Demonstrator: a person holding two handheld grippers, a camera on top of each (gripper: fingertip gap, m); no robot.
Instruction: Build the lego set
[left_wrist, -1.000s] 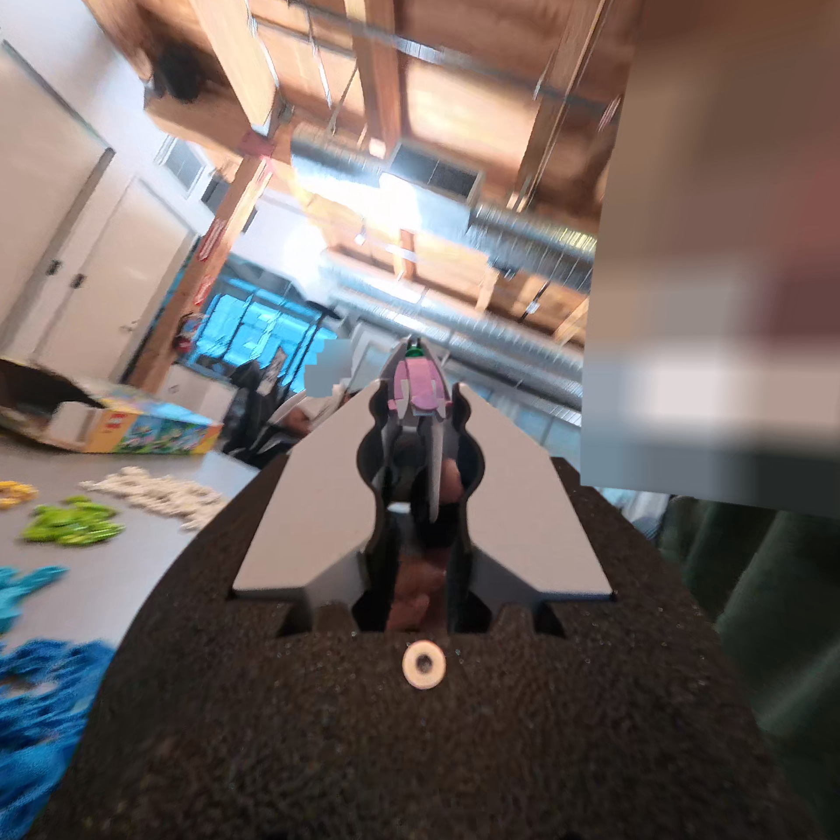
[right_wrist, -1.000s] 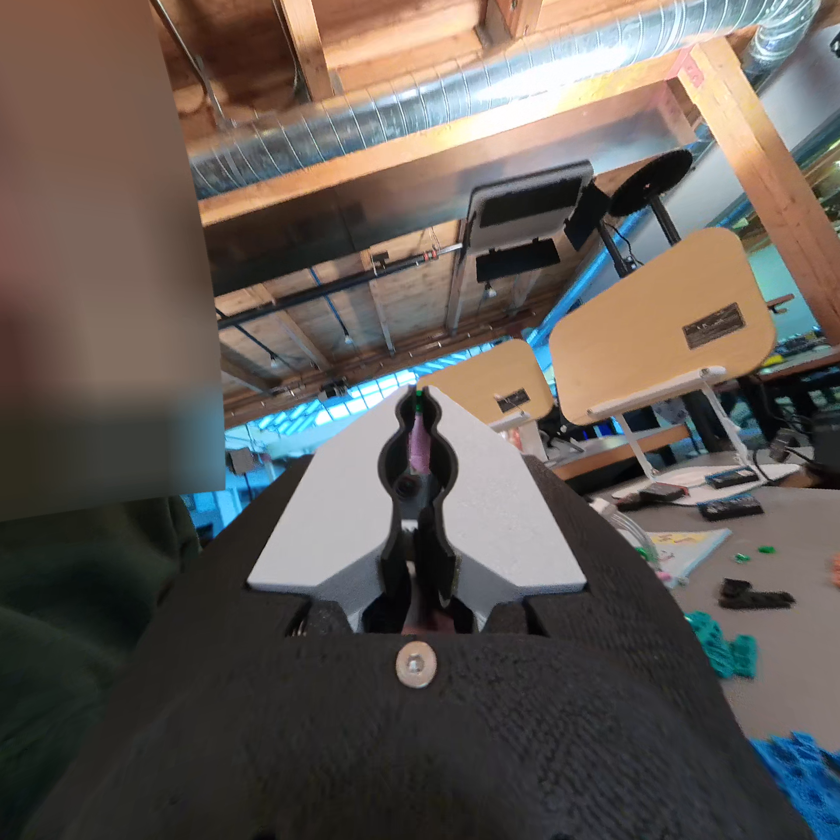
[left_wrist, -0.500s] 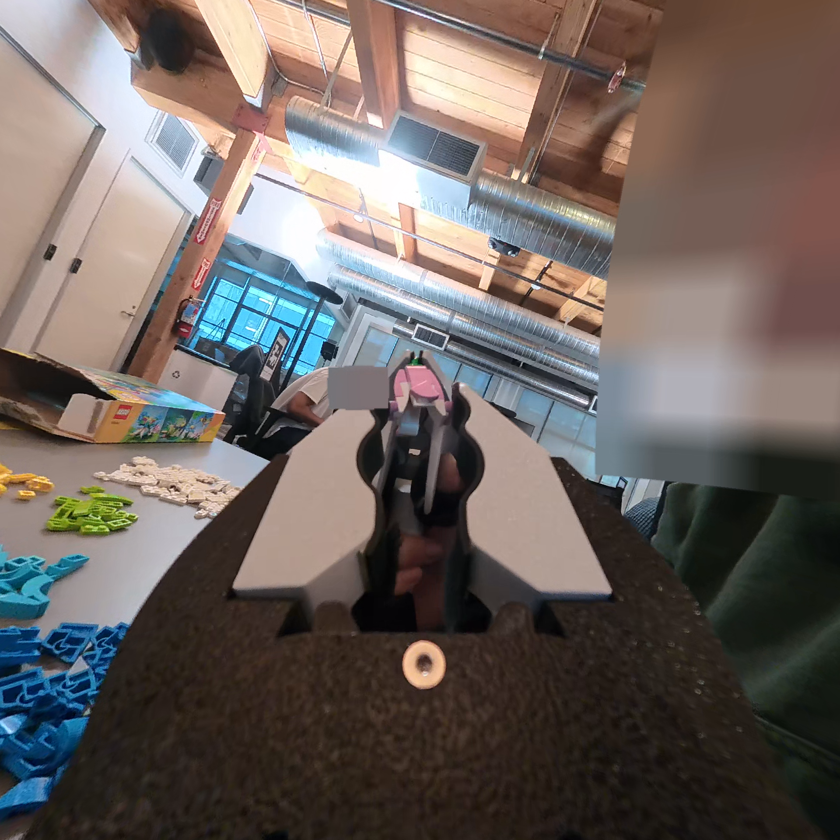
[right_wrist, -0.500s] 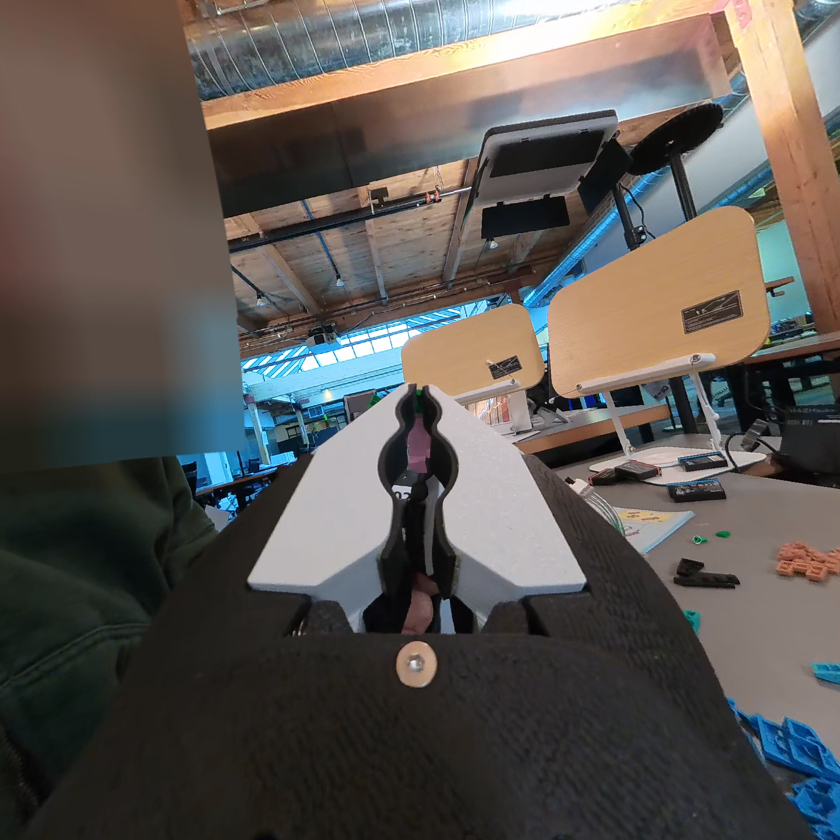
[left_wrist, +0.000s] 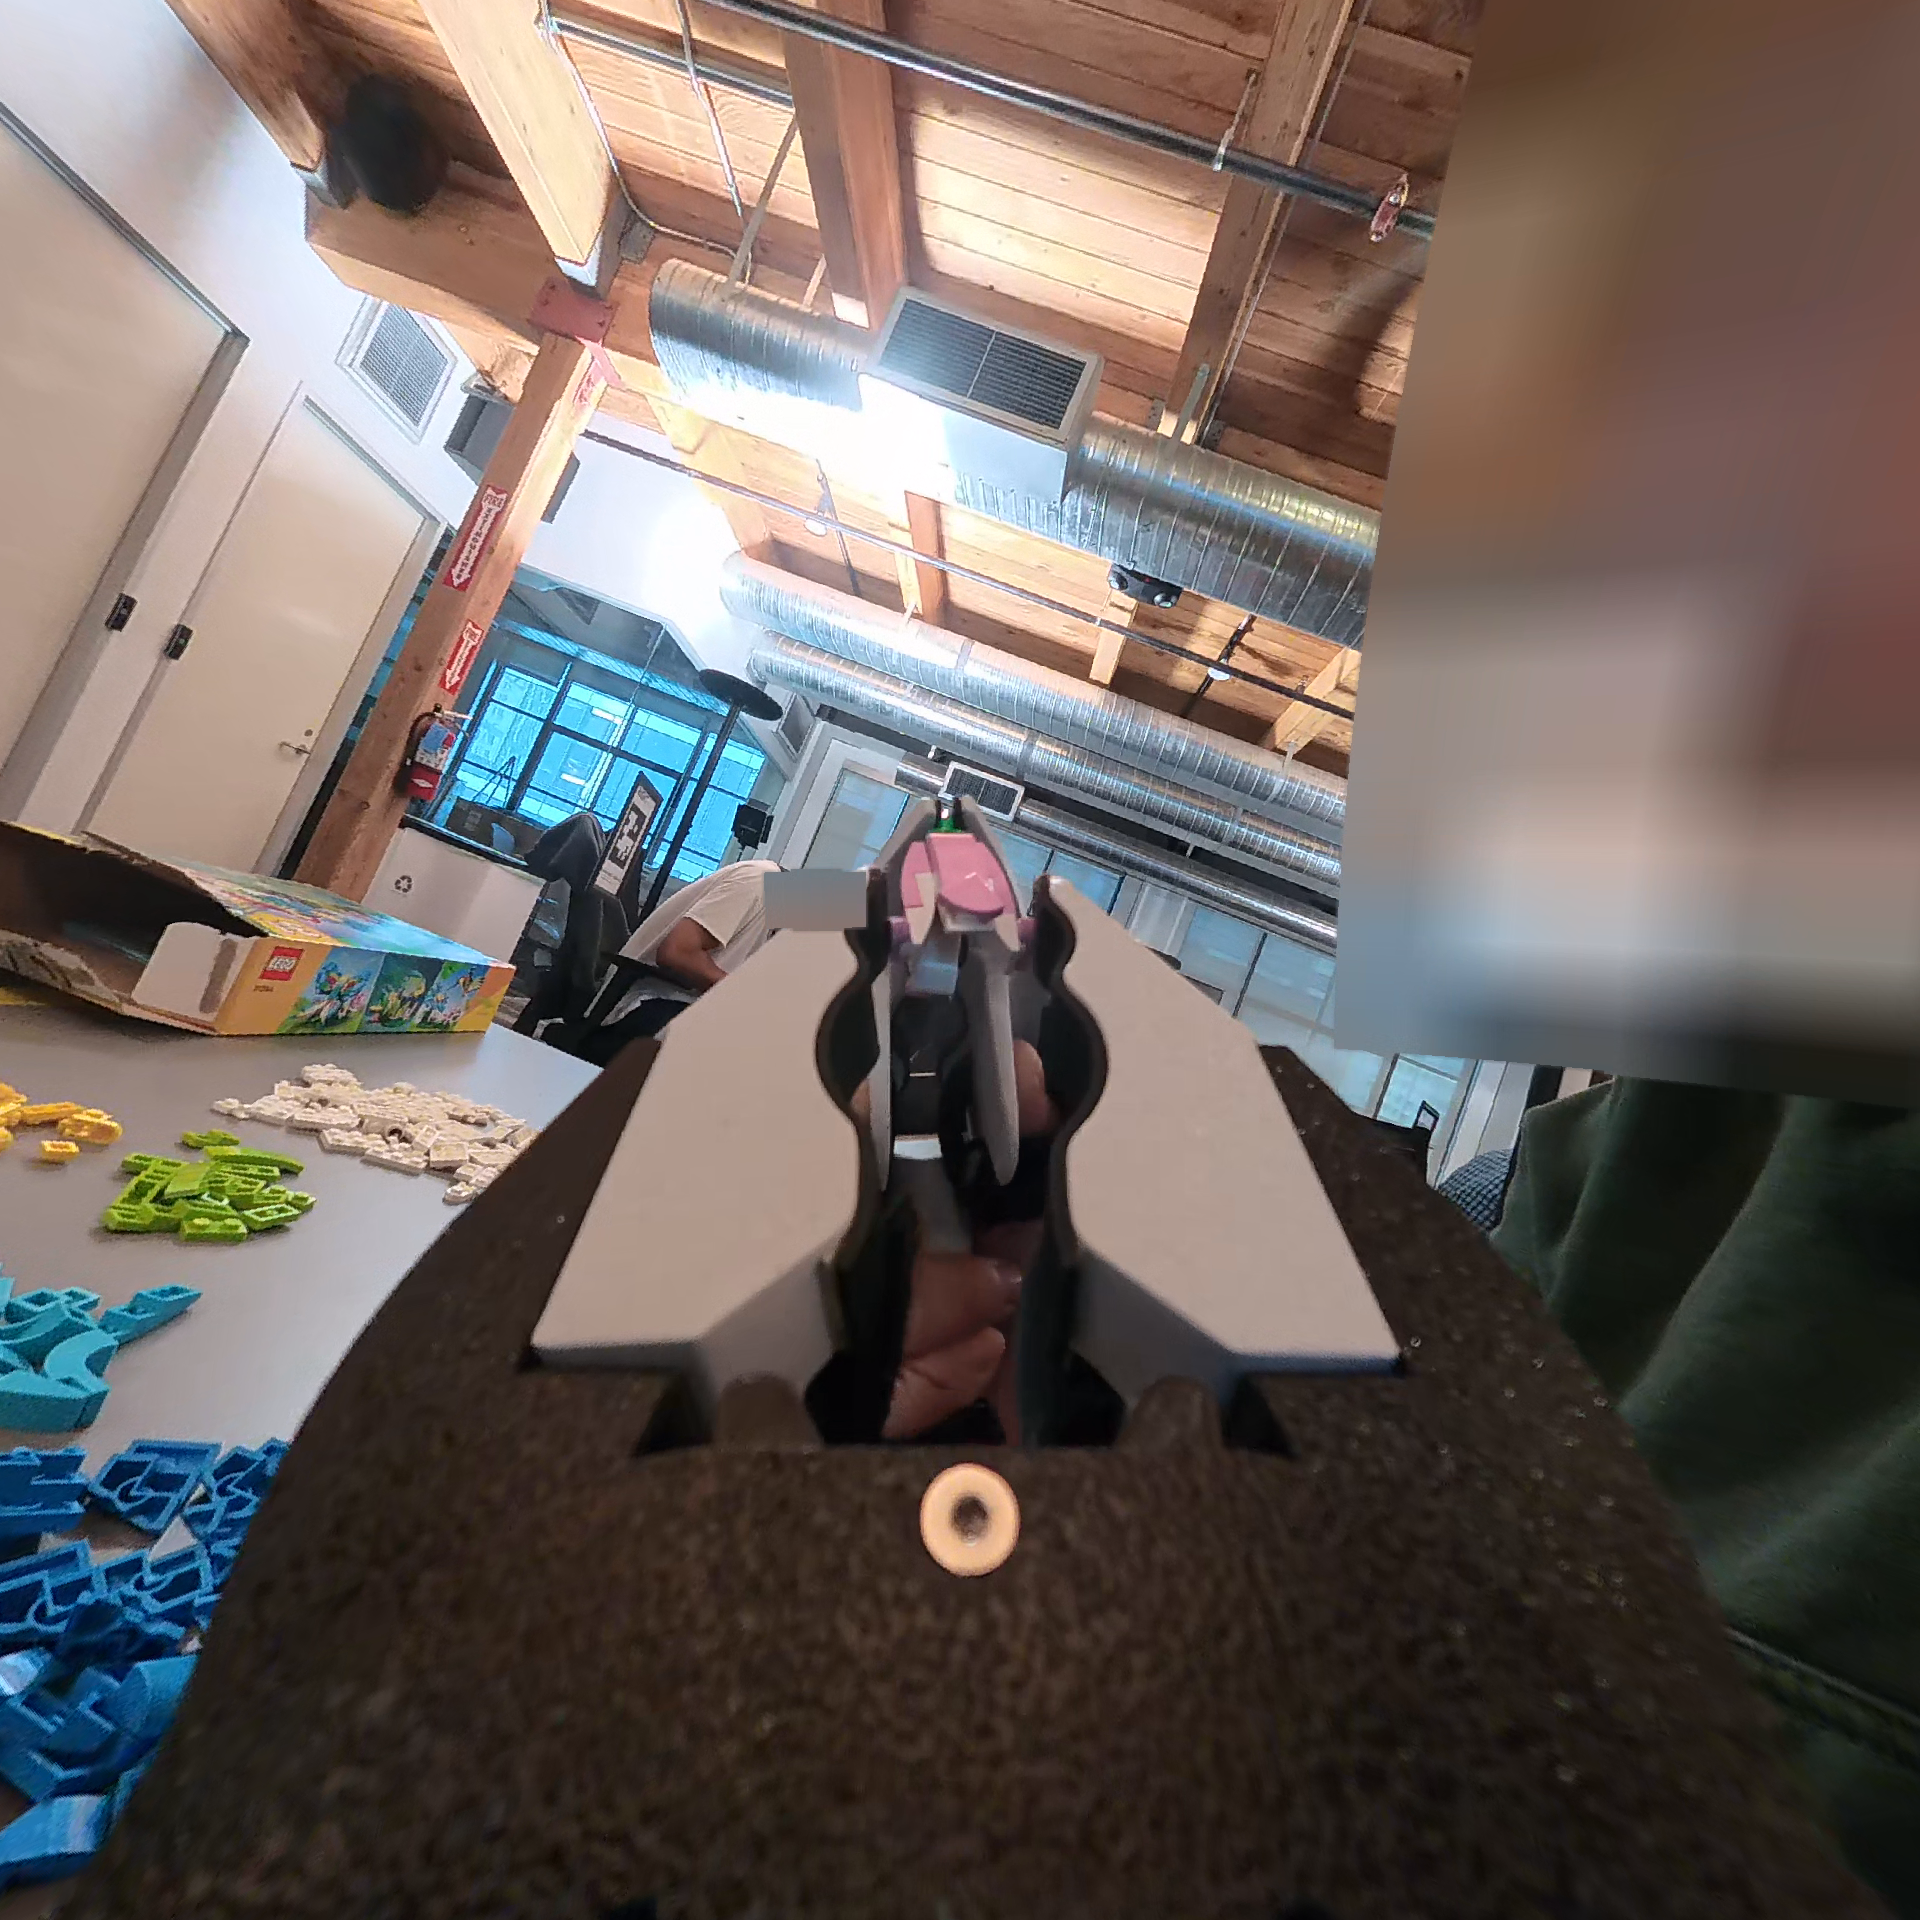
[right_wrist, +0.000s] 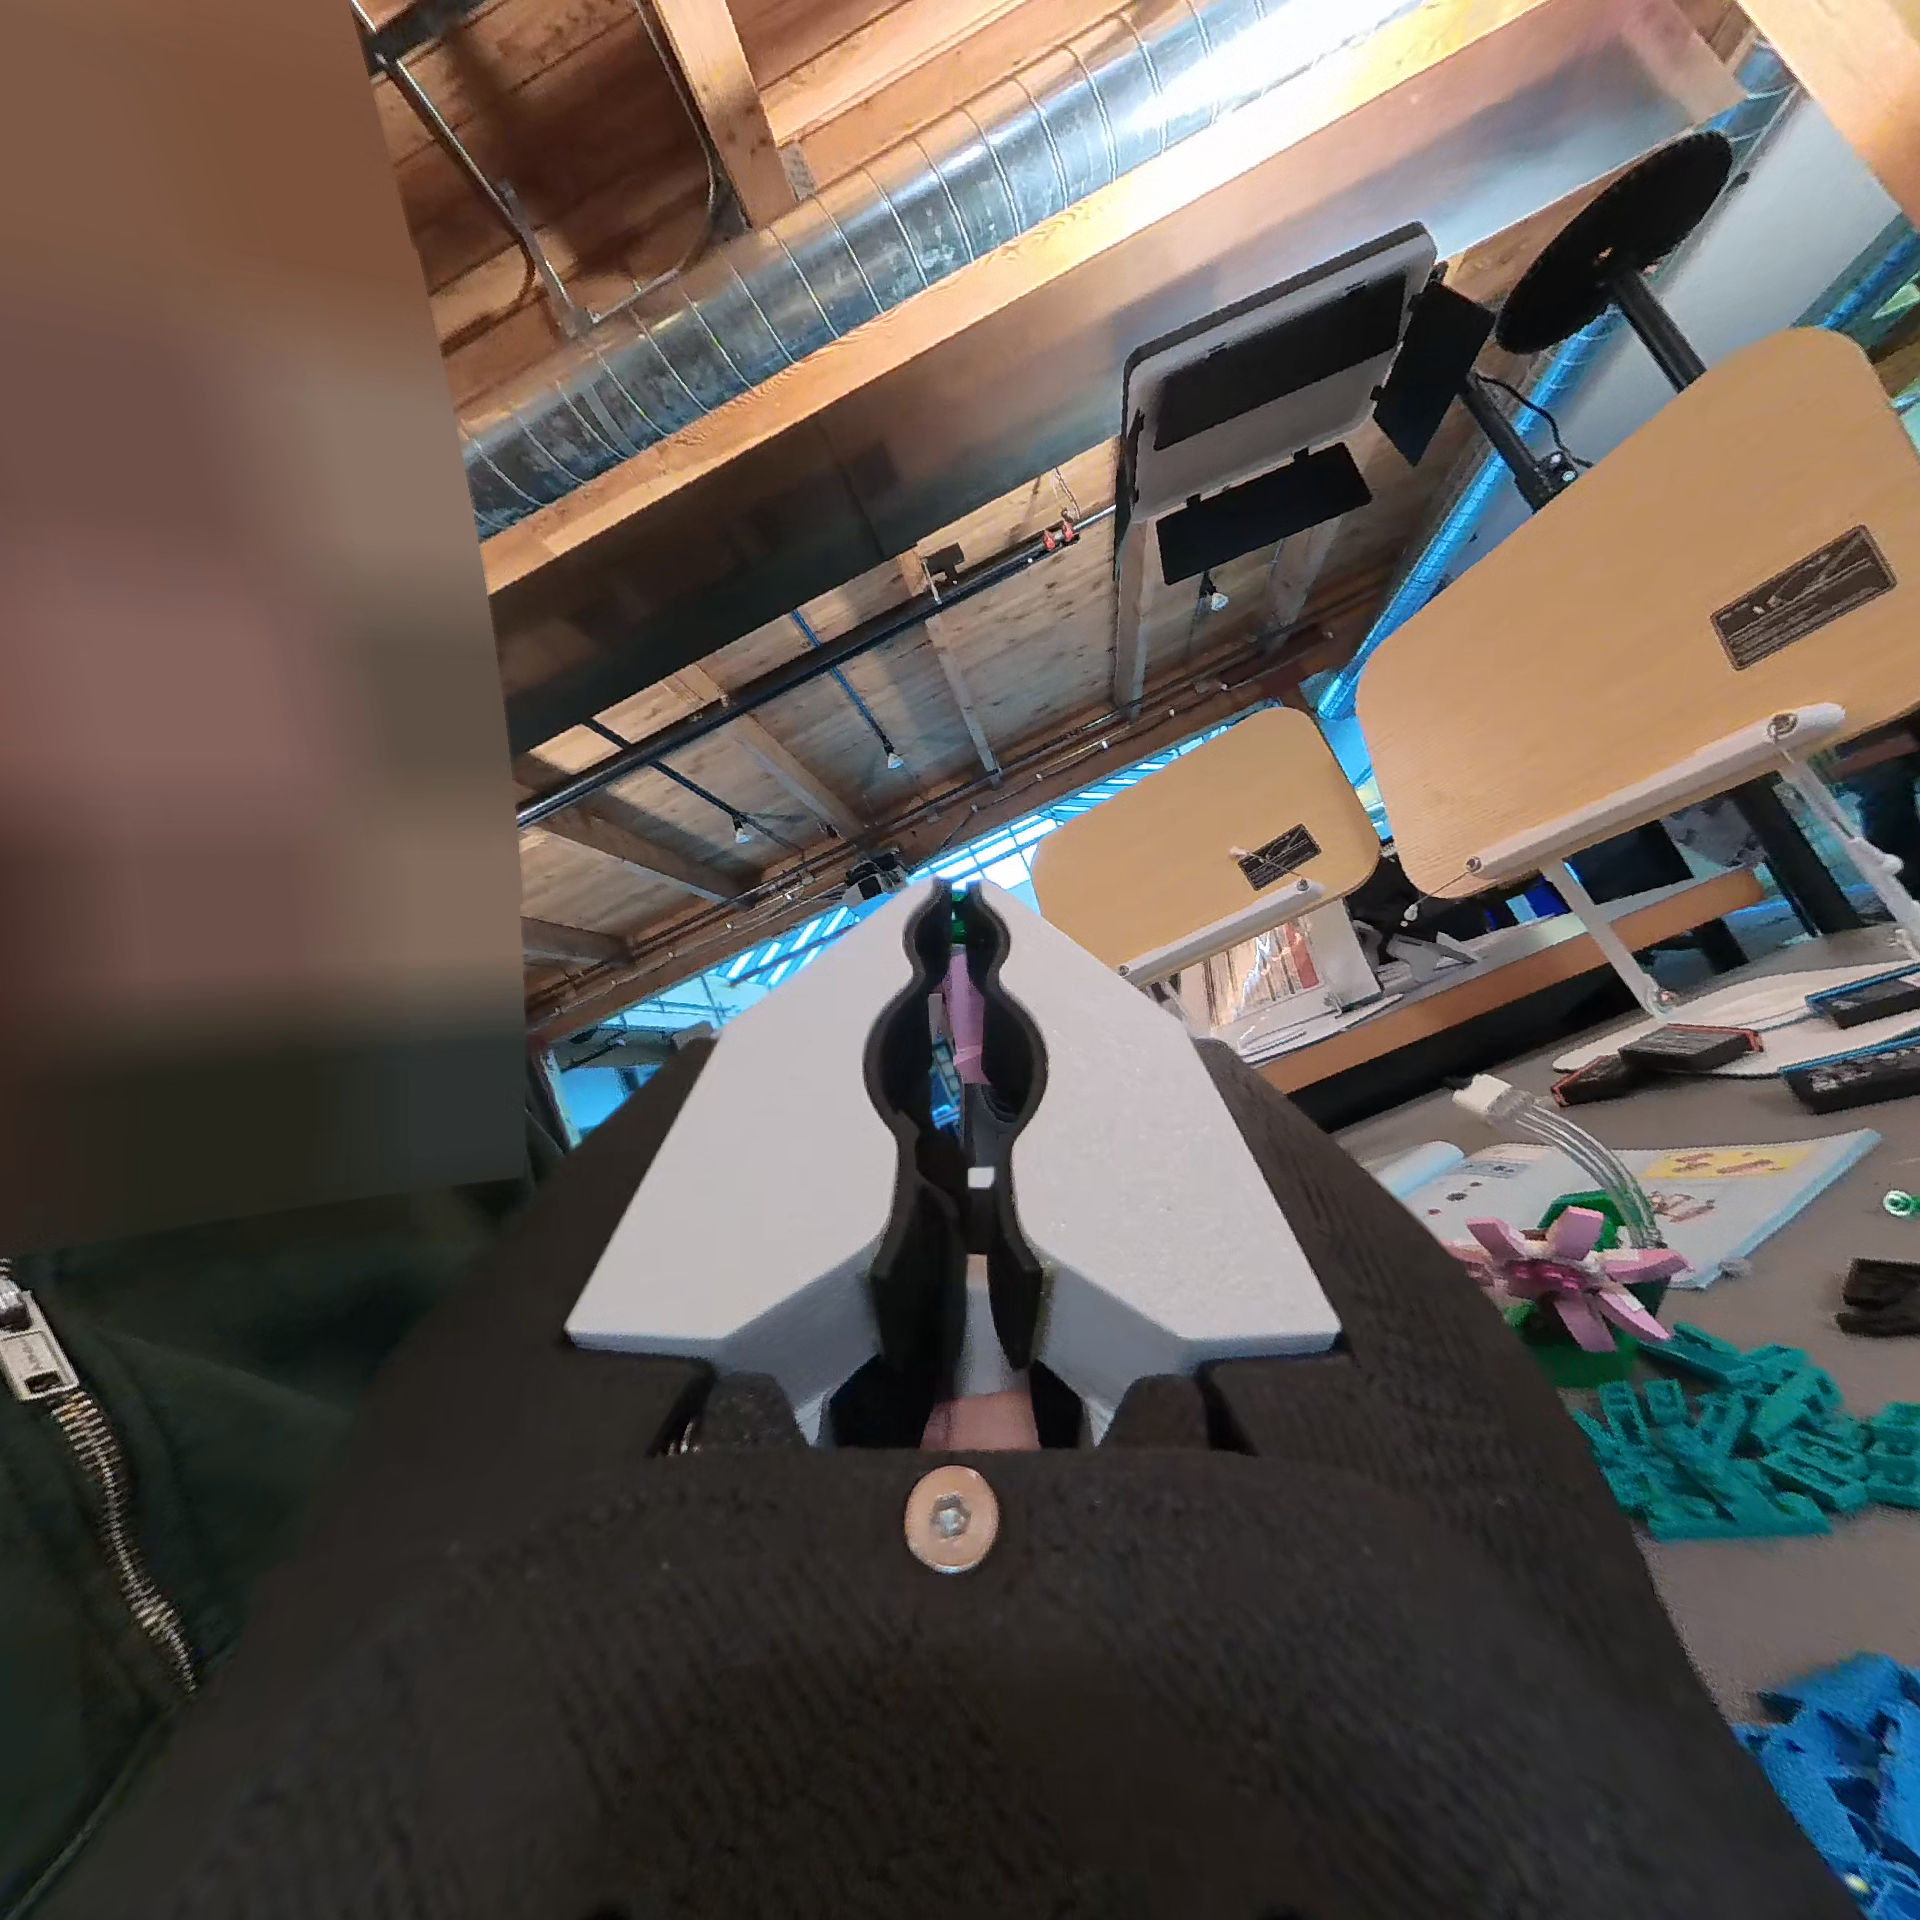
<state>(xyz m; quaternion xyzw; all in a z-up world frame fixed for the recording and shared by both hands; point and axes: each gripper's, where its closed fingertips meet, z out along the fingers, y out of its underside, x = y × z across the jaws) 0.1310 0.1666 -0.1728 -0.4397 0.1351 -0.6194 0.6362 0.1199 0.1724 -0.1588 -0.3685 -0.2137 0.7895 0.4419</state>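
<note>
Both grippers are raised off the tabletop and tilted up toward the wooden ceiling, and each has its jaws clenched on the same small pink lego assembly. In the left wrist view the left gripper (left_wrist: 961, 904) pinches the pink lego assembly (left_wrist: 961, 883) at the very tips, with a green bit showing just above the pink plates and pale grey pieces hanging down between the fingers. In the right wrist view the right gripper (right_wrist: 961, 925) is closed on the pink piece (right_wrist: 964, 1013) edge-on, again with a green speck at the tip. Beyond the left gripper, on the grey tabletop (left_wrist: 312, 1309), lie sorted heaps: white bricks (left_wrist: 384, 1117), lime green bricks (left_wrist: 208, 1195), light blue curved pieces (left_wrist: 62, 1351) and a blue pile (left_wrist: 94, 1579), with an open lego box (left_wrist: 312, 982) at the far edge. To the right of the right gripper a finished pink flower model (right_wrist: 1558, 1288) stands on the tabletop beside teal bricks (right_wrist: 1745, 1444) and an instruction booklet (right_wrist: 1662, 1184). A dark green sleeve (left_wrist: 1745, 1403) shows close at the side.
</note>
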